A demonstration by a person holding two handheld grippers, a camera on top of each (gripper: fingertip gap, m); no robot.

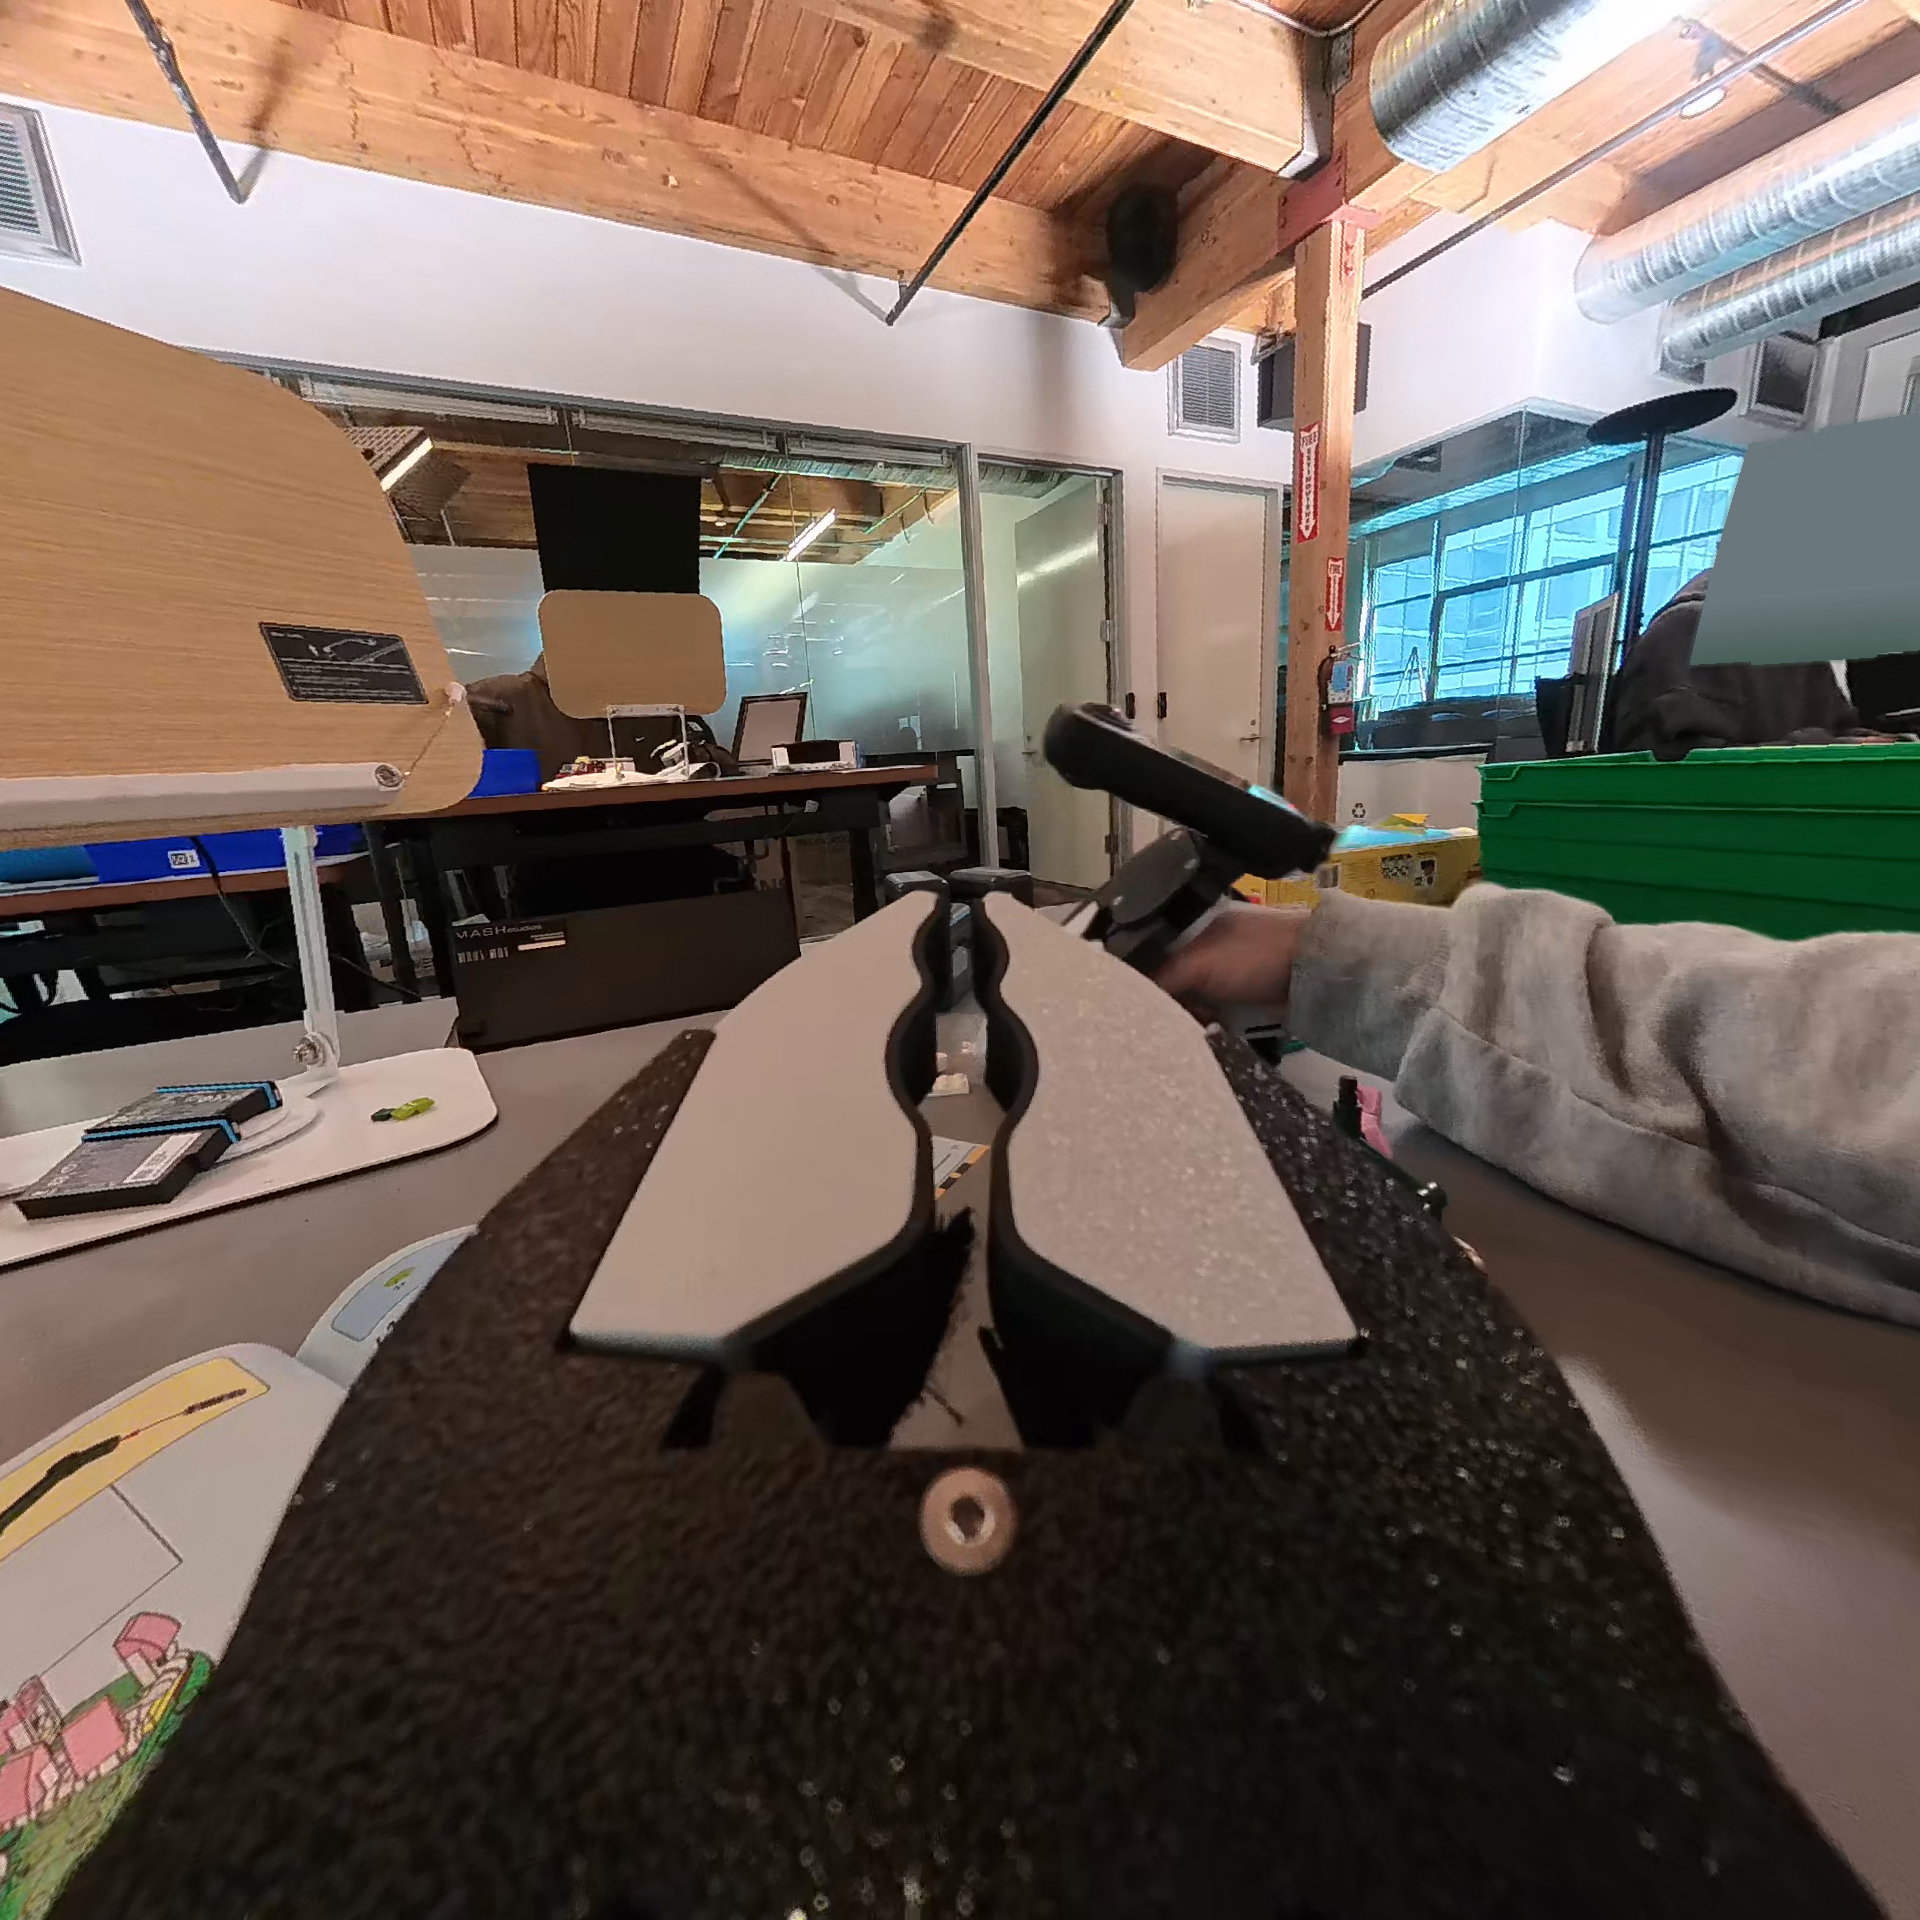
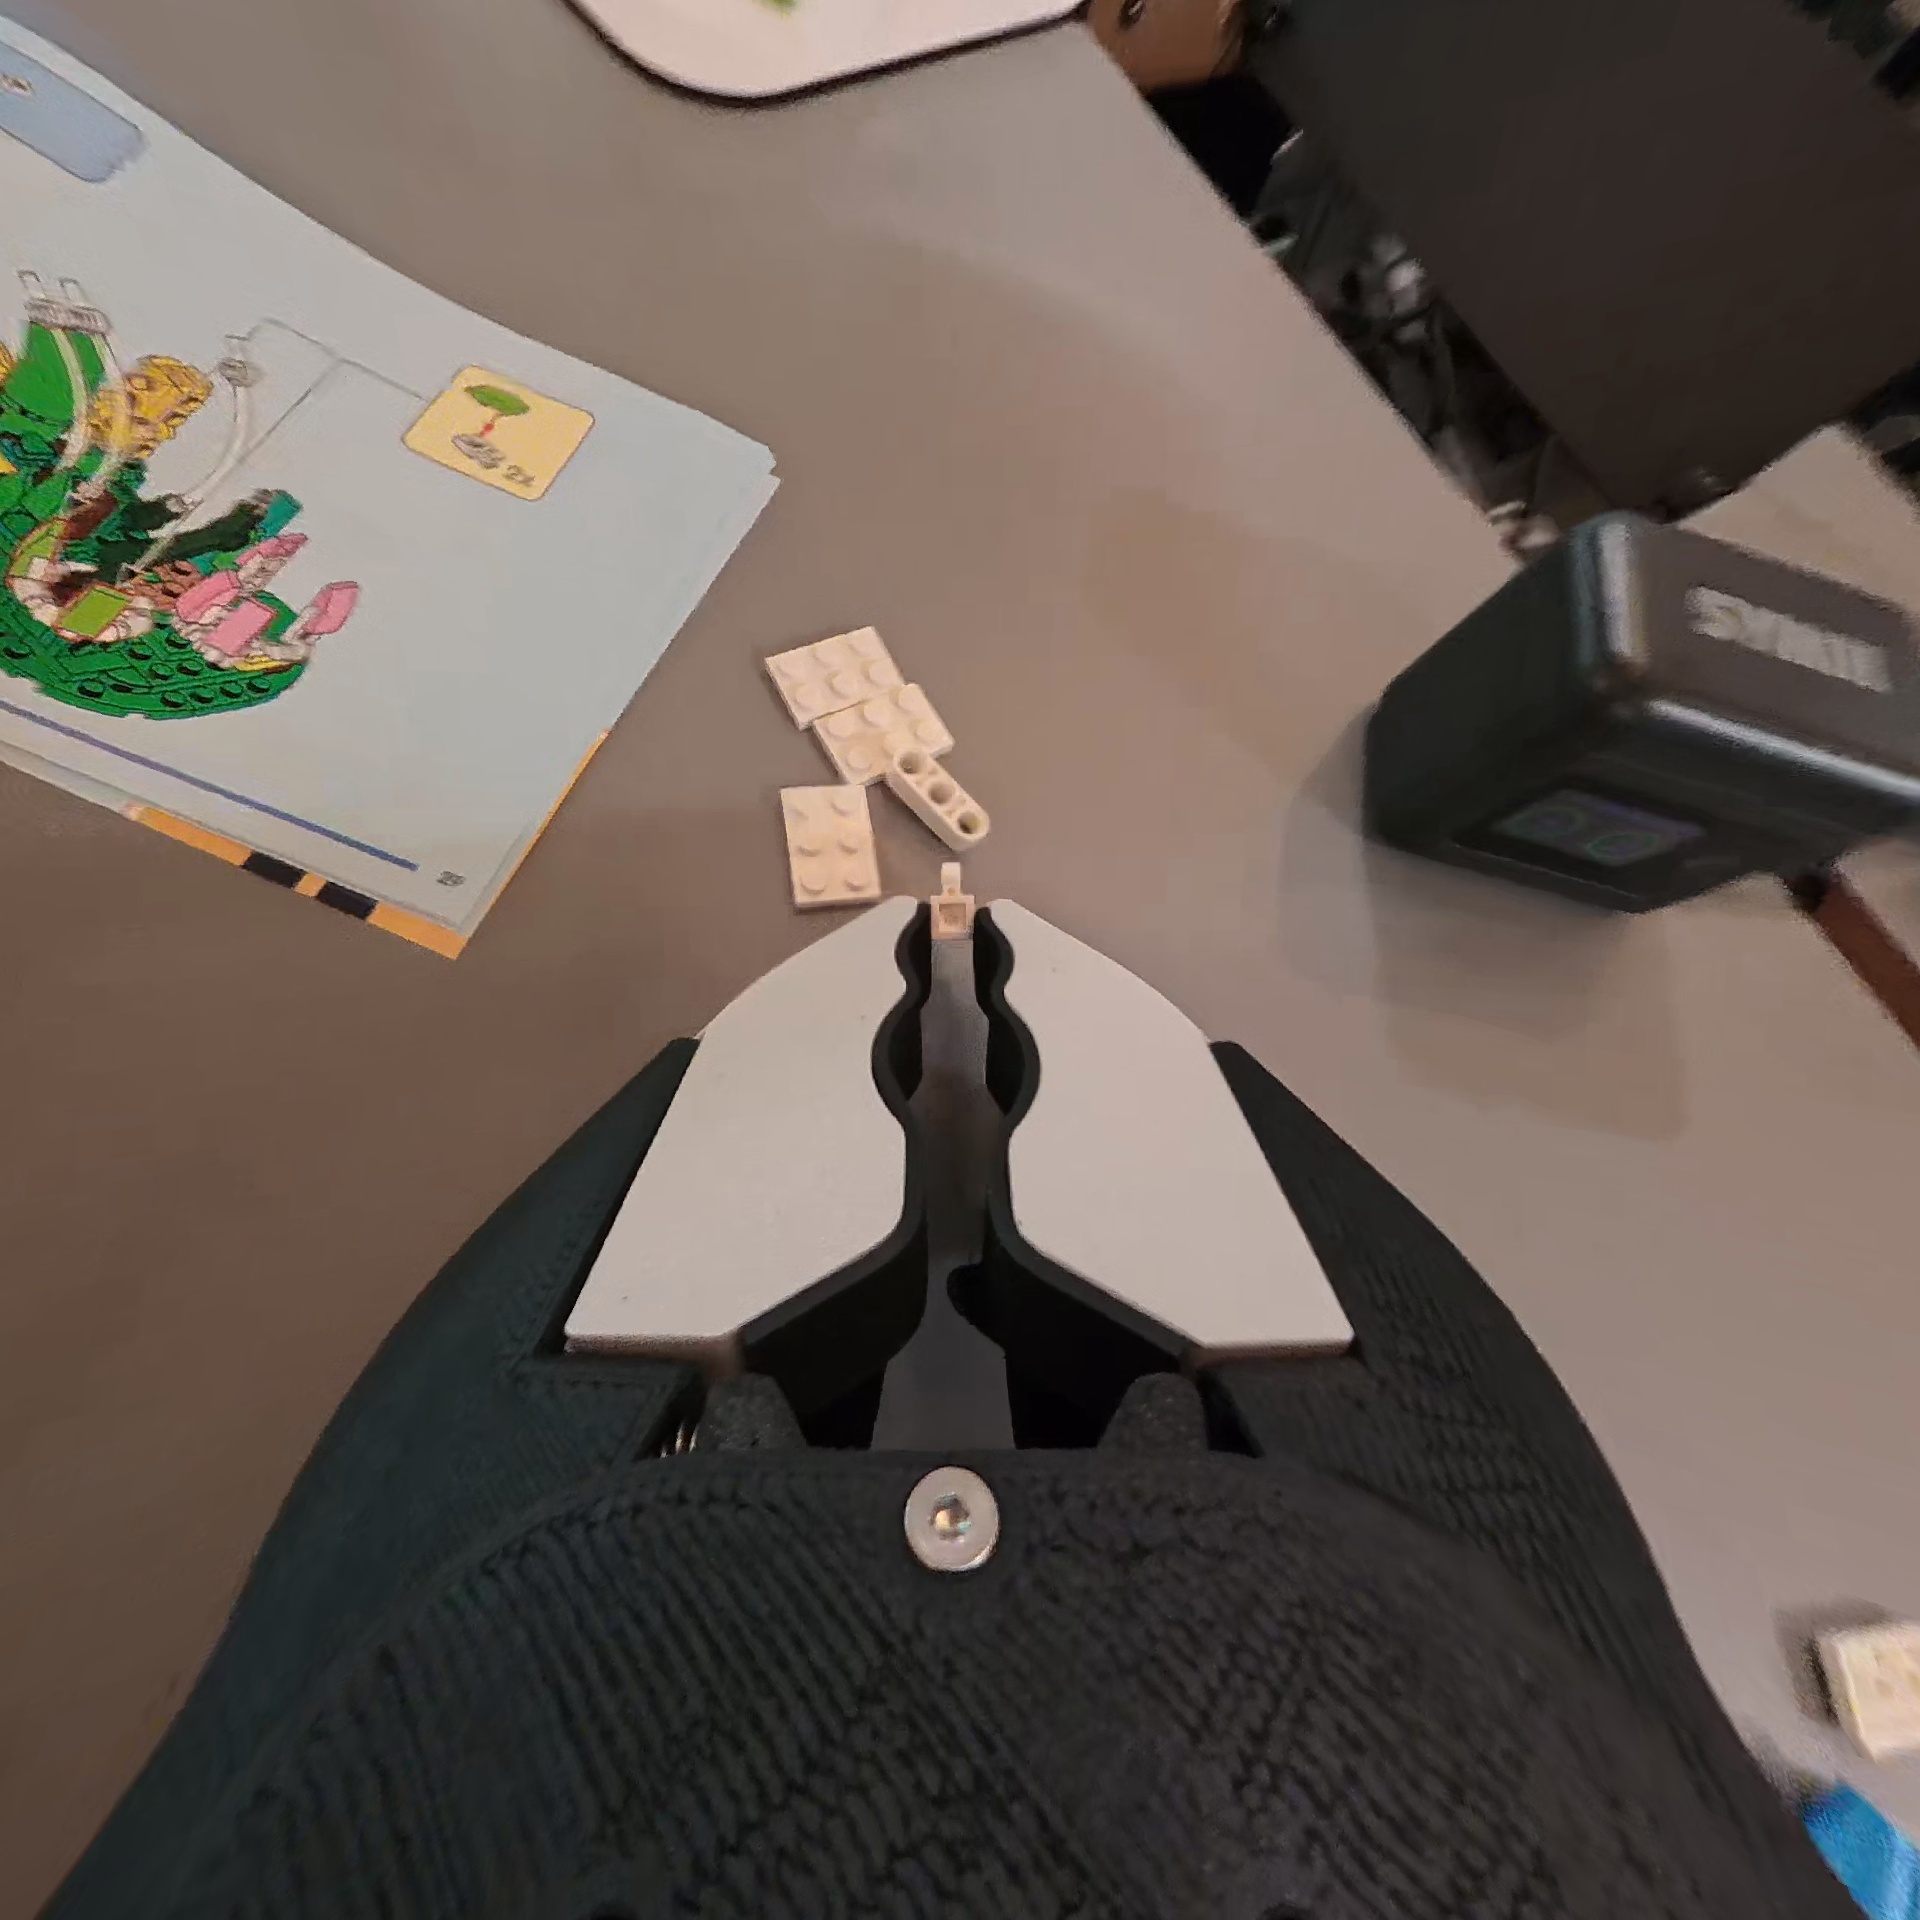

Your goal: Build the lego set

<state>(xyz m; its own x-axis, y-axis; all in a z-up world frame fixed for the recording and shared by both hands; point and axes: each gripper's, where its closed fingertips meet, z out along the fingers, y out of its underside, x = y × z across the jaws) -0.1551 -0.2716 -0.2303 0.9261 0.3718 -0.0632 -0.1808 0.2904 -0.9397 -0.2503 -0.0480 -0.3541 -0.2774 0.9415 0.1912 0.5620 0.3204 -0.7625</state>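
My right gripper [image 2: 951, 914] is shut on a tiny white lego piece [image 2: 951, 906] at its fingertips, just above the grey table [image 2: 1039, 416]. In front of it lie three white studded plates [image 2: 831, 670] [image 2: 883, 727] [image 2: 829, 844] and a short white beam with holes [image 2: 940, 796]. The open instruction booklet [image 2: 364, 582] lies to the left. My left gripper [image 1: 959, 914] is raised, its jaws nearly together. Something dark shows in the gap; I cannot tell whether it is held. The right gripper's body [image 1: 1143, 904] and the hand on it show beyond.
A black camera-like box [image 2: 1662, 727] sits close on the right. Another white piece [image 2: 1870, 1683] lies at the lower right. A wooden board on a white stand [image 1: 208, 582], two black boxes [image 1: 156, 1143], green crates [image 1: 1704, 842] and a grey sleeve [image 1: 1610, 1070] surround the table.
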